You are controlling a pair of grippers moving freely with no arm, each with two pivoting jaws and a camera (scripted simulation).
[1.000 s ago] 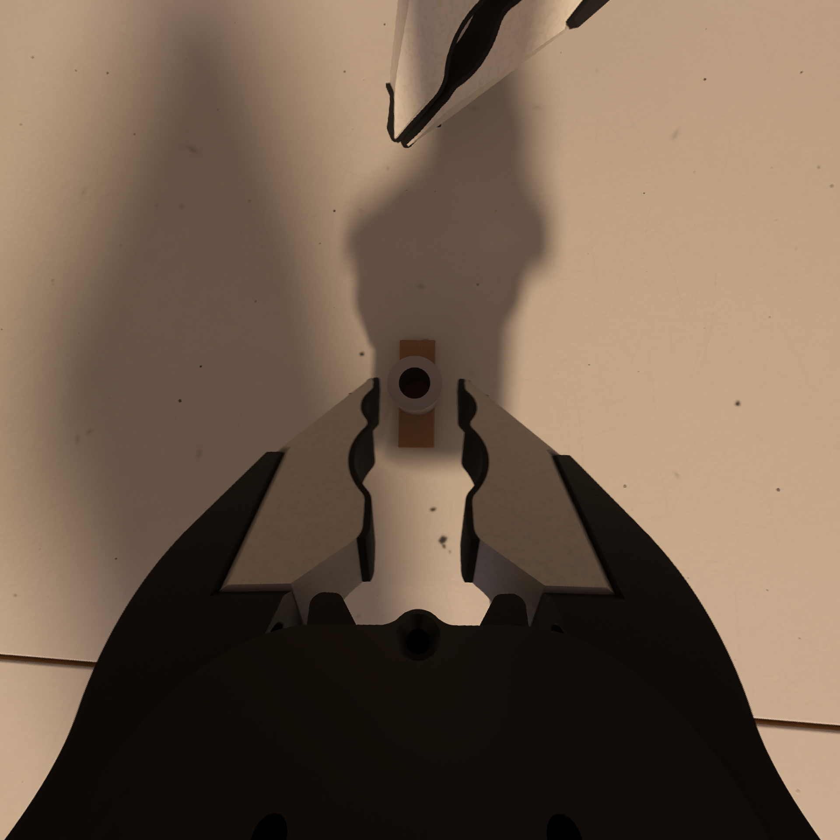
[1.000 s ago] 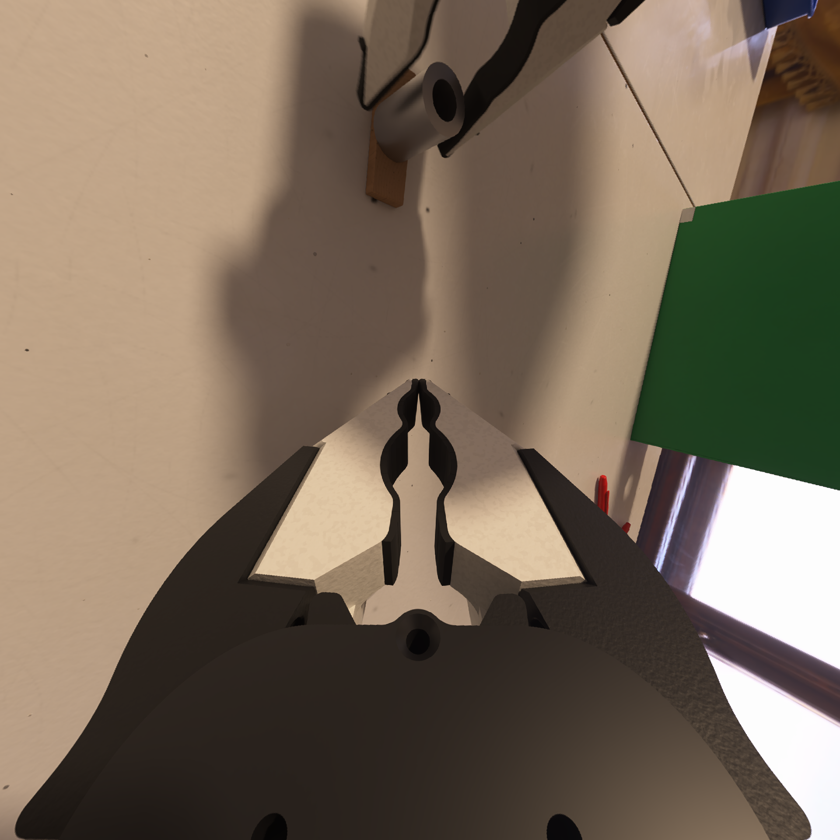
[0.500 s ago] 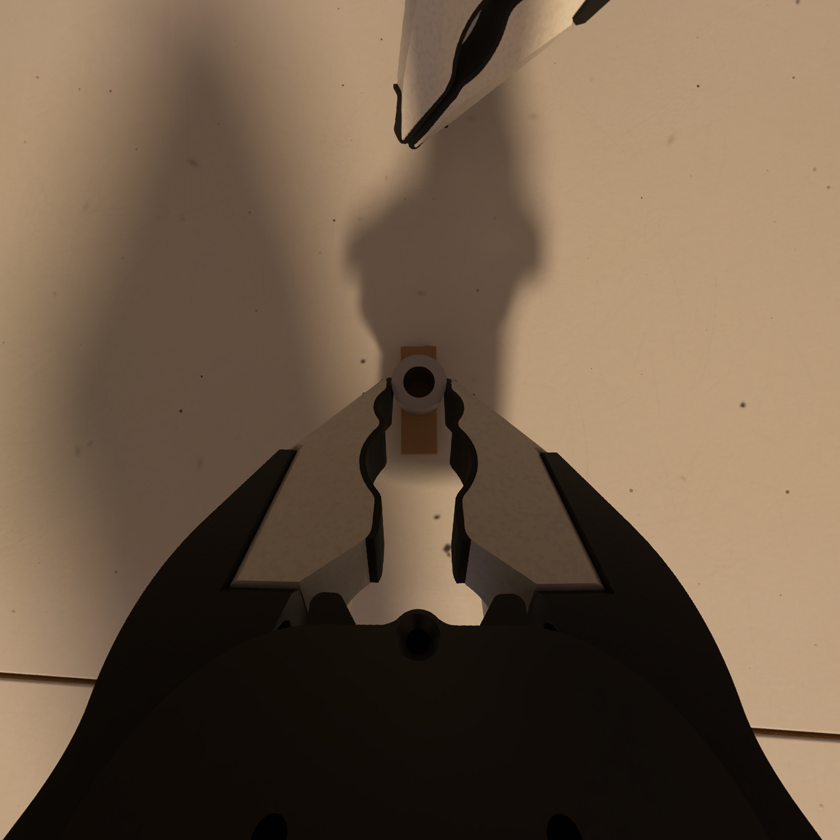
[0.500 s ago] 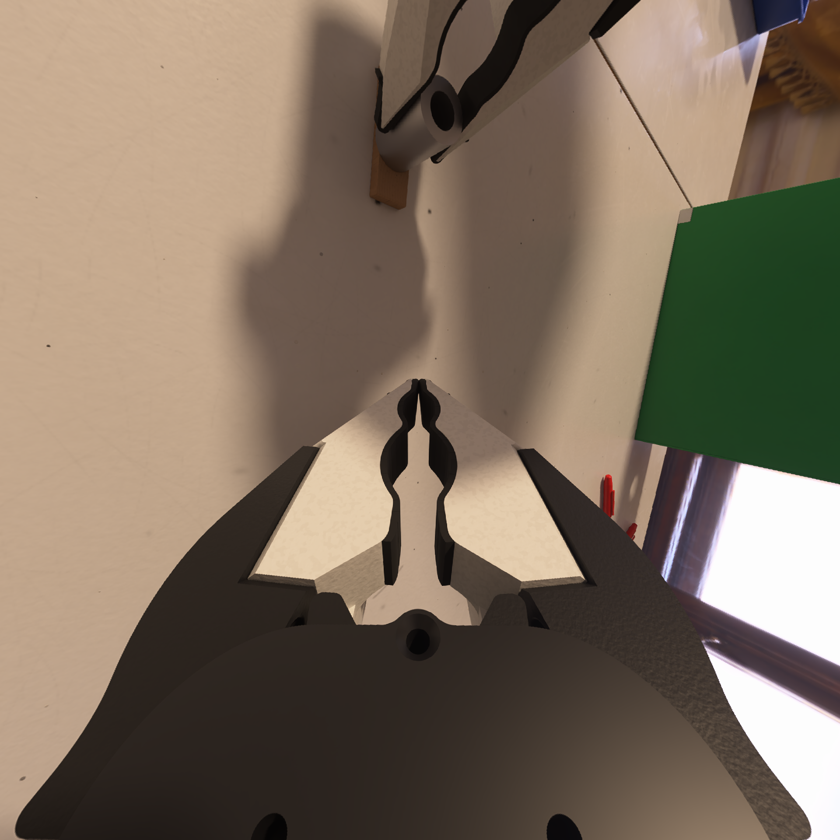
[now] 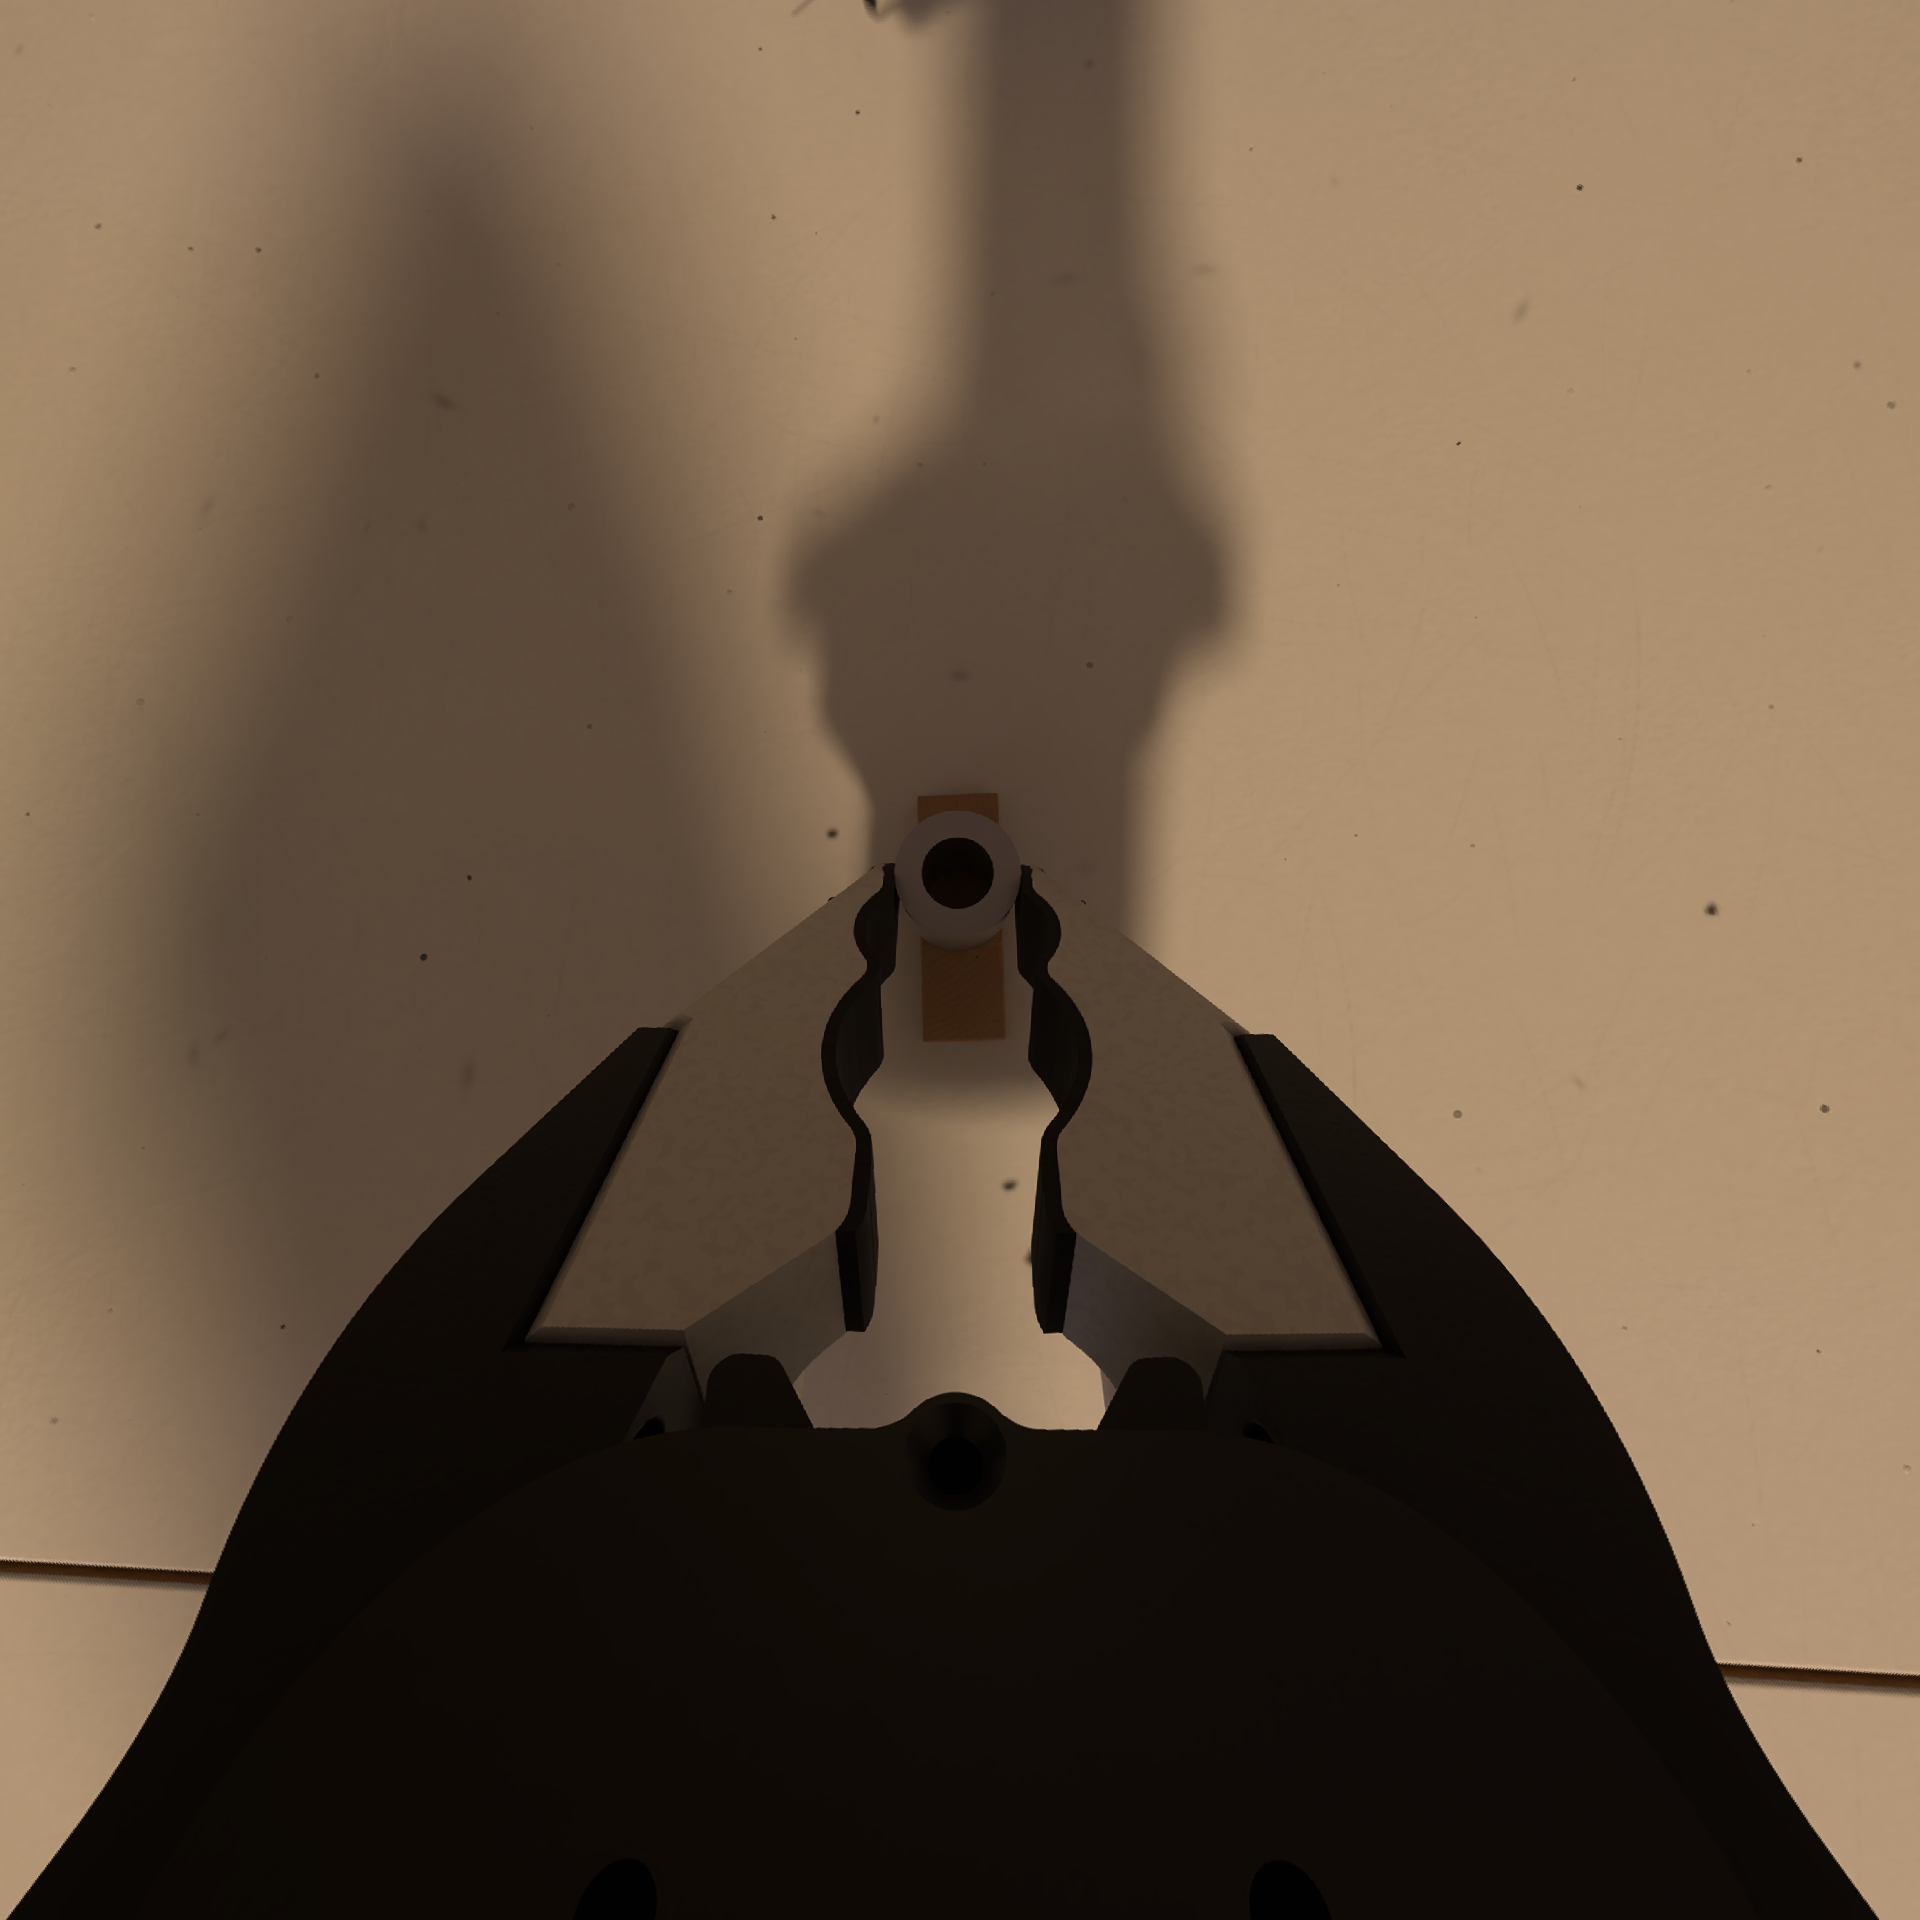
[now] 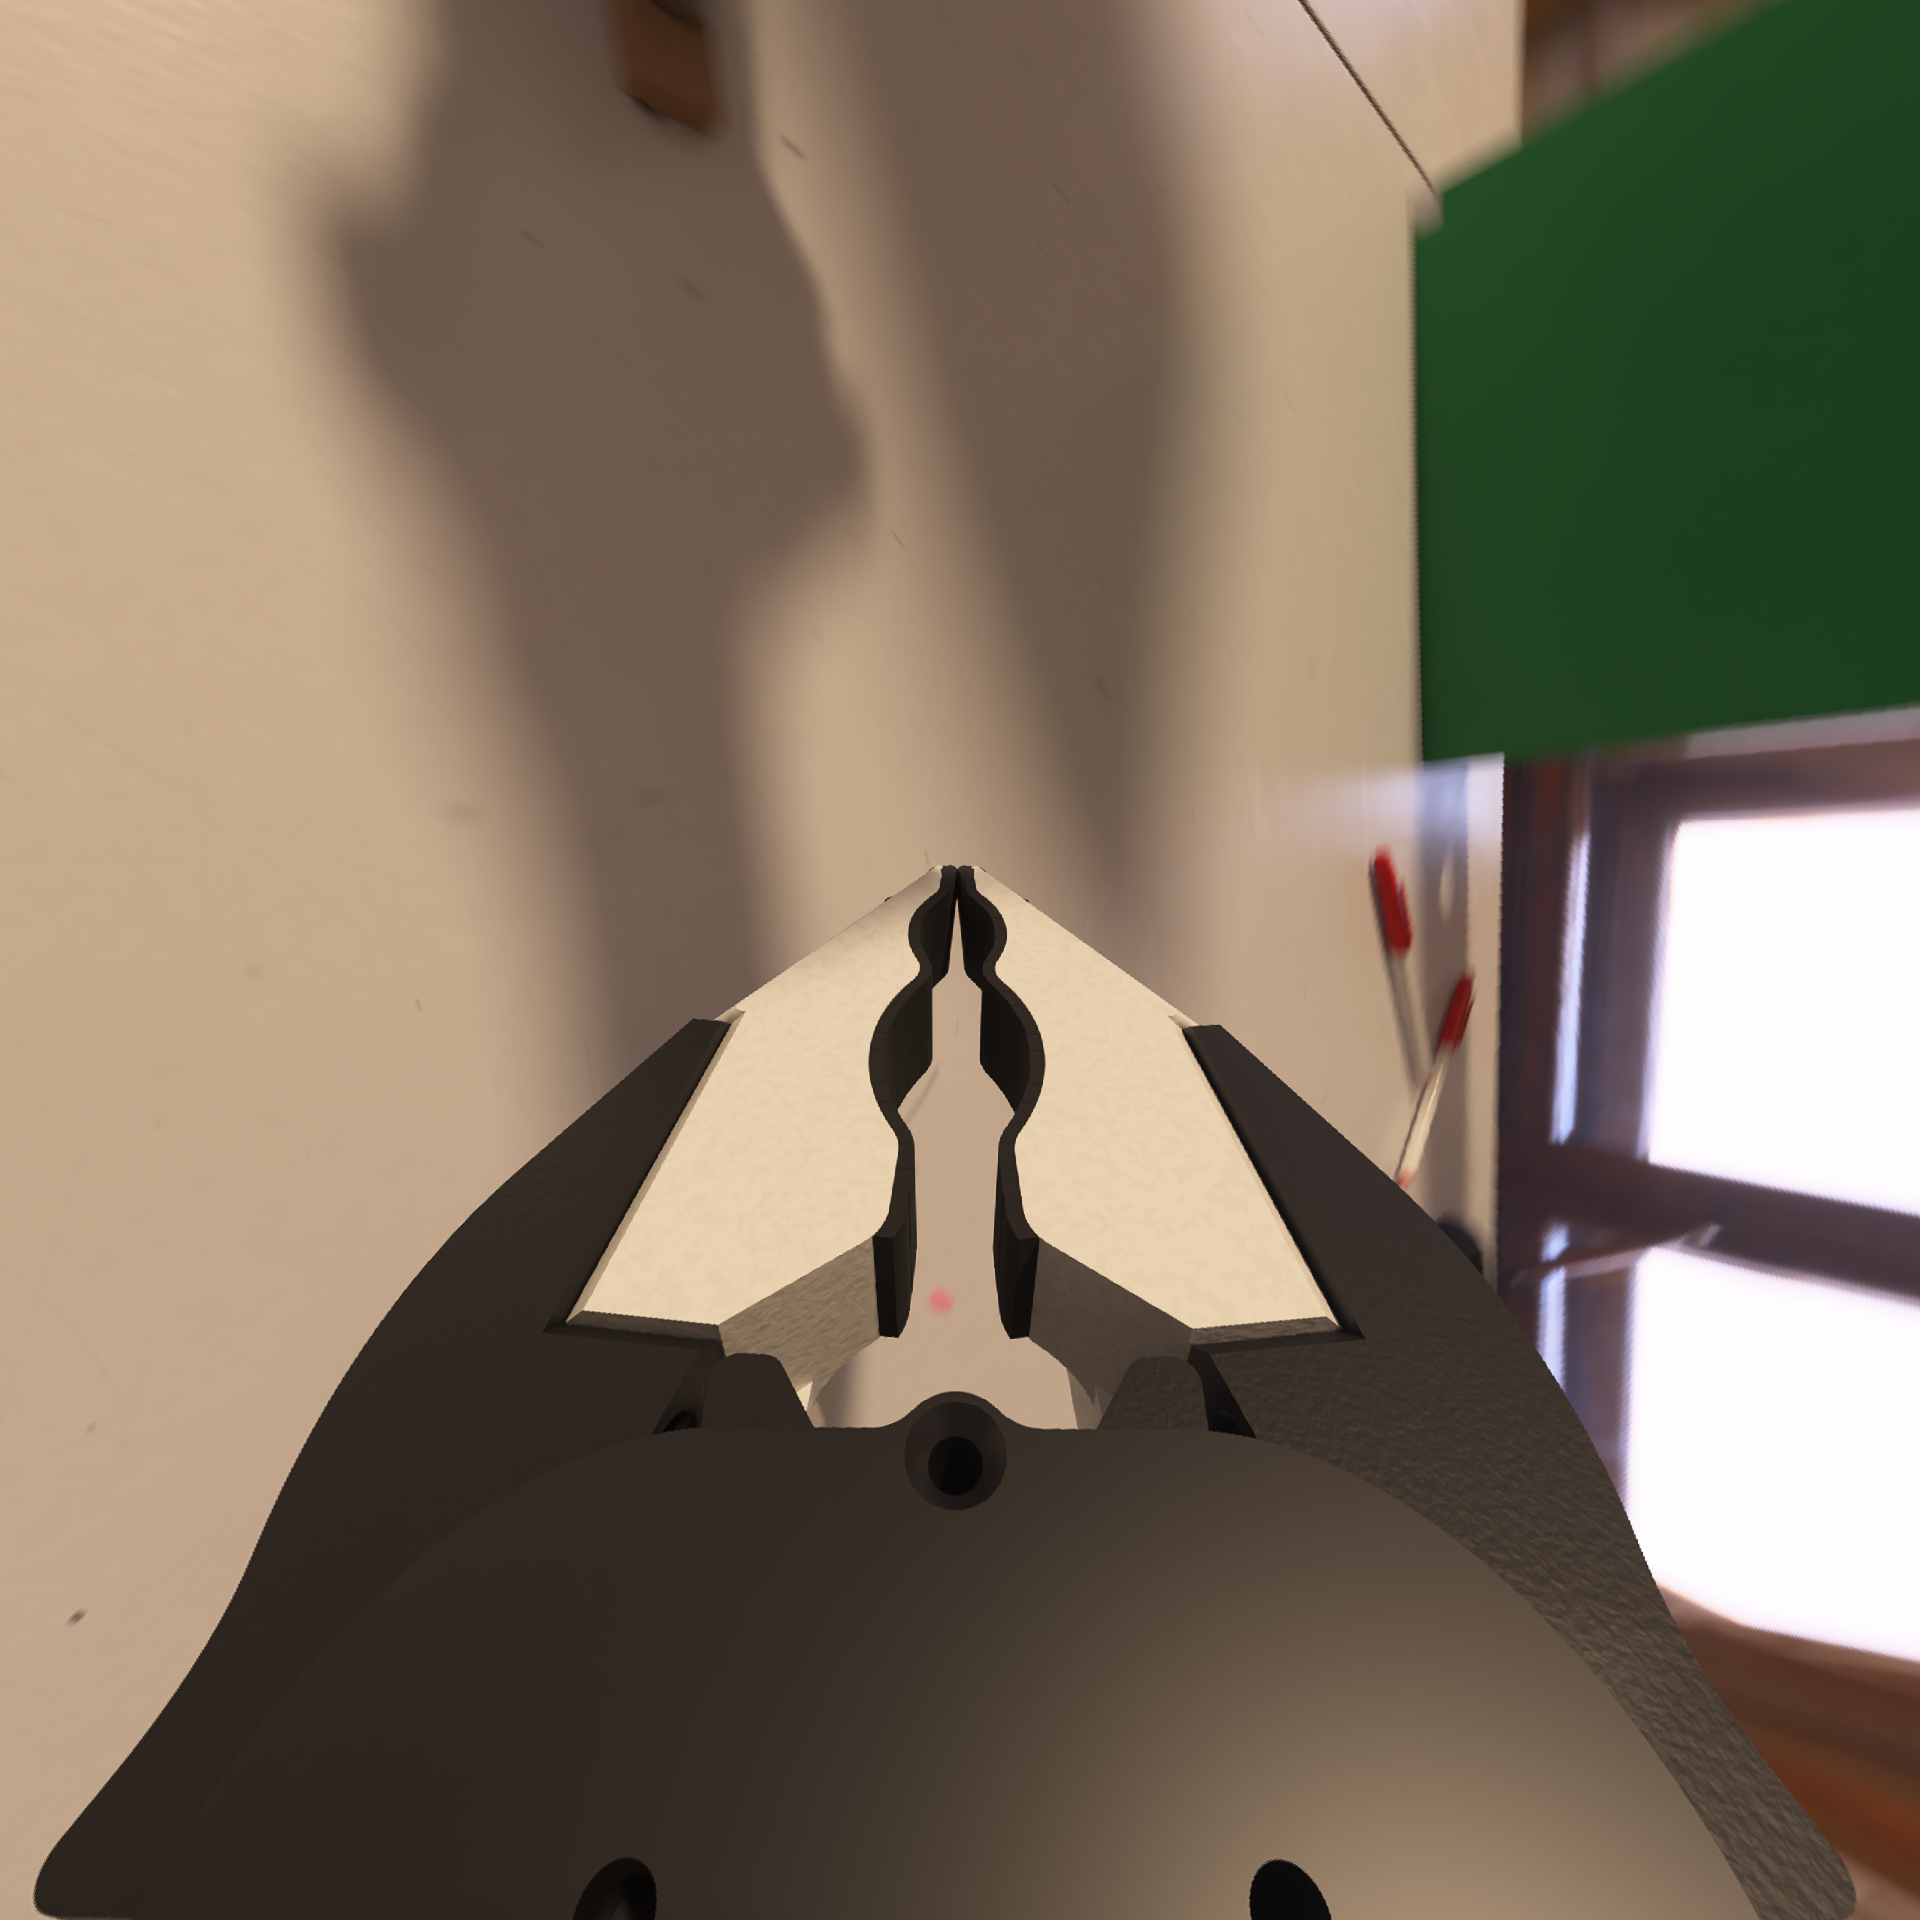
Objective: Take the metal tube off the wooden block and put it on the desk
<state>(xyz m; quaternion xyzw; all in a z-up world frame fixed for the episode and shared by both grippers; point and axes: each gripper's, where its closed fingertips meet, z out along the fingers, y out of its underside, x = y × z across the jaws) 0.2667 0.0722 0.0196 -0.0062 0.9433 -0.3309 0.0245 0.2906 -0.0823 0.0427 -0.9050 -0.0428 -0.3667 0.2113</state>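
In the left wrist view, the left gripper (image 5: 957, 878) is seen pointing down at the desk (image 5: 1558, 623), its jaws clamped on the metal tube (image 5: 957, 875) at the fingertips. The tube is seen end-on, its dark bore facing the camera. The wooden block (image 5: 963, 992) lies on the desk directly behind the tube, extending toward 6 o'clock between the fingers, with a short part showing at 12 o'clock above the tube; whether the tube touches the block cannot be told. Broad shadows are cast on the desk toward 12 o'clock and 10 o'clock. A seam in the desk surface is noted at 7 o'clock and 4 o'clock. In the right wrist view, which is blurred, the right gripper (image 6: 954, 871) is seen with its jaws together and nothing between them. A corner of the wooden block (image 6: 670, 83) is visible at 11 o'clock; the tube is not seen here. A green panel (image 6: 1662, 468) is recorded at 2 o'clock, and red pens (image 6: 1418, 987) at 3 o'clock by a window (image 6: 1766, 1039).
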